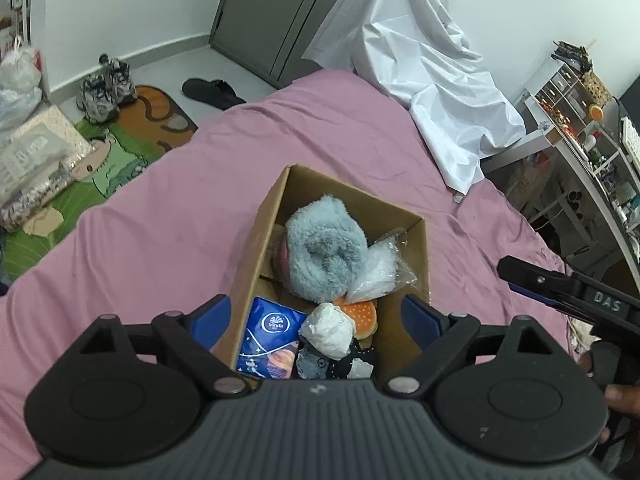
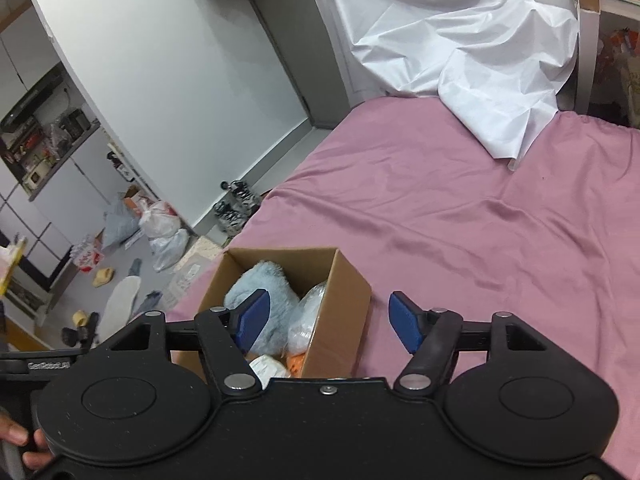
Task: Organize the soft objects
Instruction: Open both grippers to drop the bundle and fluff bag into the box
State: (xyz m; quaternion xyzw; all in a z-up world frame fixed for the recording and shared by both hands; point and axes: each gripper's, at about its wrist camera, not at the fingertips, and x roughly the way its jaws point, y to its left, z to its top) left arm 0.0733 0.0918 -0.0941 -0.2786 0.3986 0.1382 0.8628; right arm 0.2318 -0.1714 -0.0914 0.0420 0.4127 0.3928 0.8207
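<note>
1. We hold our left gripper (image 1: 318,314) directly above the open brown cardboard box (image 1: 256,256), its two blue-padded fingers (image 1: 218,312) spread wide to either side of the box's near end and gripping nothing.
2. Our right gripper (image 2: 326,322) hangs with its jaws just as wide and empty; its left pad (image 2: 254,320) sits over the box interior and its right pad (image 2: 404,322) over bare bedding just beside the box's right wall.
3. Ahead of the left gripper's fingers, the box holds a fluffy grey-blue plush bundle (image 1: 324,242) at its far end, with a crinkled clear plastic bag (image 1: 378,270) touching it on the right.
4. Between those fingers lie a blue Vinda tissue pack (image 1: 268,338), a crumpled white soft lump (image 1: 328,330), an orange bun-shaped squishy toy (image 1: 360,314) and some dark patterned fabric (image 1: 320,364), all packed close together.
5. The box rests on a wrinkled pink bedsheet (image 1: 180,200) that spreads under both tools.
6. Well ahead, a rumpled white sheet (image 1: 432,76) drapes from the wall onto the bed's far end.
7. To the left gripper's far left, the floor carries a green-and-orange cartoon rug (image 1: 128,148), a pair of grey sneakers (image 1: 104,90), a black slipper (image 1: 212,90) and plastic bags (image 1: 18,80).
8. To its far right stands a cluttered white shelf unit (image 1: 576,100).
</note>
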